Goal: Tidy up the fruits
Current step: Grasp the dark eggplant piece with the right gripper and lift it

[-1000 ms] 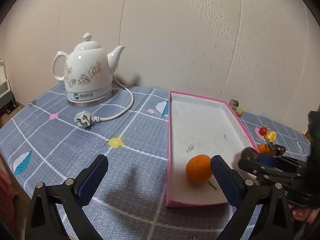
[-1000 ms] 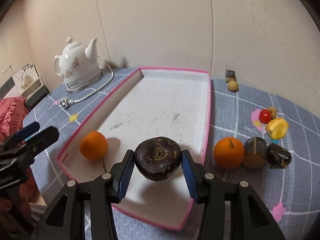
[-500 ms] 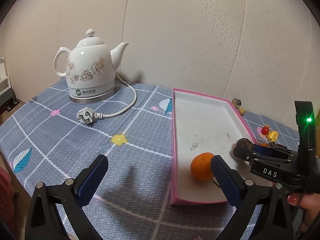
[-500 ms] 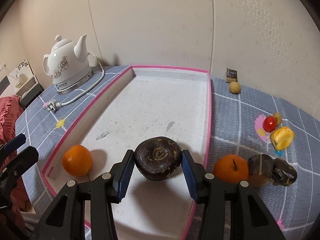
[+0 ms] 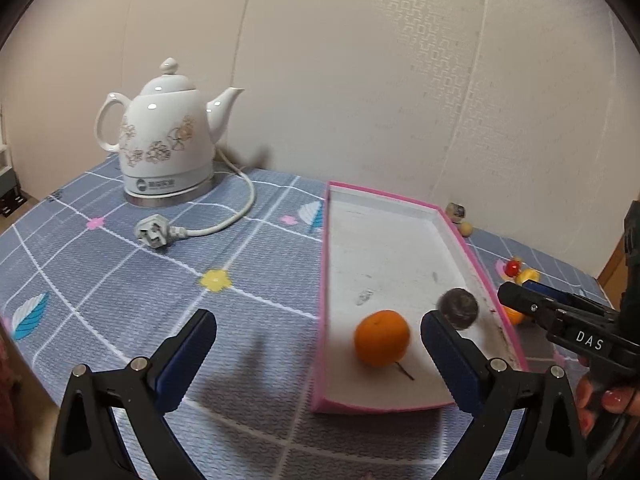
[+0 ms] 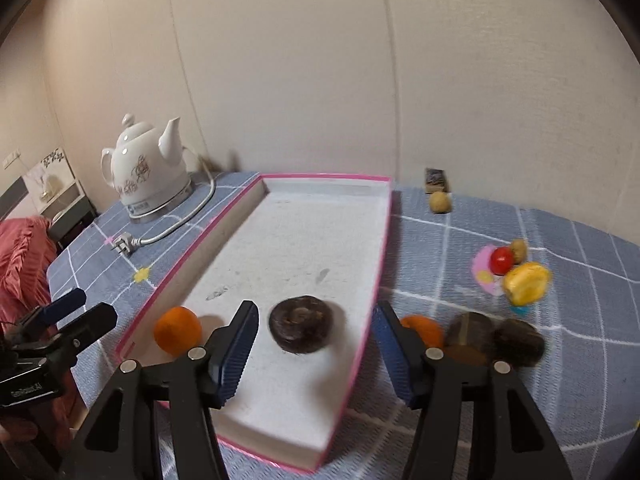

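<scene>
the step in hand looks like the drop-off of one fruit into the pink tray (image 6: pixel 382 240). the right claw (image 6: pixel 314 354) is spread wide and holds nothing; the dark round fruit (image 6: pixel 301 323) lies on the tray floor between its two fingers, touching neither, near the tray's right wall. it looks a little blurred, so it may not be fully settled. an orange (image 6: pixel 177 330) sits in the tray's near left corner, apart from the dark fruit.

the left claw (image 5: pixel 318 354) is also wide open and empty, held over the near part of the table (image 5: pixel 120 280), with its right finger in front of the tray.

more fruit waits on the table to the right of the tray: a second orange (image 6: pixel 424 328) just outside the wall, partly hidden by the right claw's finger, two brown fruits (image 6: pixel 494 338) beside it, then a yellow fruit (image 6: pixel 526 282) and a small red one (image 6: pixel 502 260) farther off, and a small tan one (image 6: pixel 440 202) at the far side.

the task seems early, with two pieces in. the next move likely calls for lifting the right claw clear of the wall, swinging right to the second orange, and closing gently around it without nudging the brown fruits that touch it.
</scene>
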Demonstrator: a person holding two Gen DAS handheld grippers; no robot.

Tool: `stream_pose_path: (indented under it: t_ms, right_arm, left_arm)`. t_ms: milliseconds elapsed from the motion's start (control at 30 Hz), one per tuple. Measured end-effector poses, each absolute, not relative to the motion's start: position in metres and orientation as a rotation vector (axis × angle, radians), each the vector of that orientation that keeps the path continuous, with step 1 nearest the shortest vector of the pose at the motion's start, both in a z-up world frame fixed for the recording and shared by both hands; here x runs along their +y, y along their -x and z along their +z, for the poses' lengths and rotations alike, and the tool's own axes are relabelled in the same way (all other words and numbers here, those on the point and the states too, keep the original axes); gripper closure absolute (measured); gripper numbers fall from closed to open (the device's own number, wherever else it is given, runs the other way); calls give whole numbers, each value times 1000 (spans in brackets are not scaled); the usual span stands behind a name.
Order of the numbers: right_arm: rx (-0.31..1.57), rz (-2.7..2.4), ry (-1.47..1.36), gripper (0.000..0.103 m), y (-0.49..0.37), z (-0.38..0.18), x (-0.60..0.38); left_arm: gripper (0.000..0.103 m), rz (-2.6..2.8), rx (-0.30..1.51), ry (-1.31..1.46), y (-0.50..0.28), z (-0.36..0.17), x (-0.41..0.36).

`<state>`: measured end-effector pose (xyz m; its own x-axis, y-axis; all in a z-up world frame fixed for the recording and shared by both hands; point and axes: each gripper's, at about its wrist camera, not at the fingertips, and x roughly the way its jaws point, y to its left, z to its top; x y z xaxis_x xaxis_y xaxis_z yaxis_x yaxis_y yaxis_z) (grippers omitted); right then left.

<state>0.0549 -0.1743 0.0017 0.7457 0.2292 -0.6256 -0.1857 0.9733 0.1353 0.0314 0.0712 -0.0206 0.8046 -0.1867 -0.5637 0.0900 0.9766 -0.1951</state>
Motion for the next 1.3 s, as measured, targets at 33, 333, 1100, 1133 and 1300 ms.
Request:
stream_pose_path:
  t_ms: [33, 333, 1100, 1133, 1300]
  right_arm:
    - [693, 219, -68, 43, -53, 2, -178]
    - [688, 126, -118, 43, -34, 4, -221]
    - [791, 11, -237, 43, -41, -25, -307]
    - [796, 10, -227, 43, -45, -26, -305]
    - [799, 11, -129, 47, -61, -30, -294]
  left_arm:
    - [0, -159, 620, 159, -31, -20, 68]
    - [0, -281, 608, 125, -25, -16, 35]
    - [0, -409, 618, -27, -16, -20, -46]
    - [0, -411, 613, -35, -15, -20, -47]
    - [0, -414, 606, -68, -13, -20, -50]
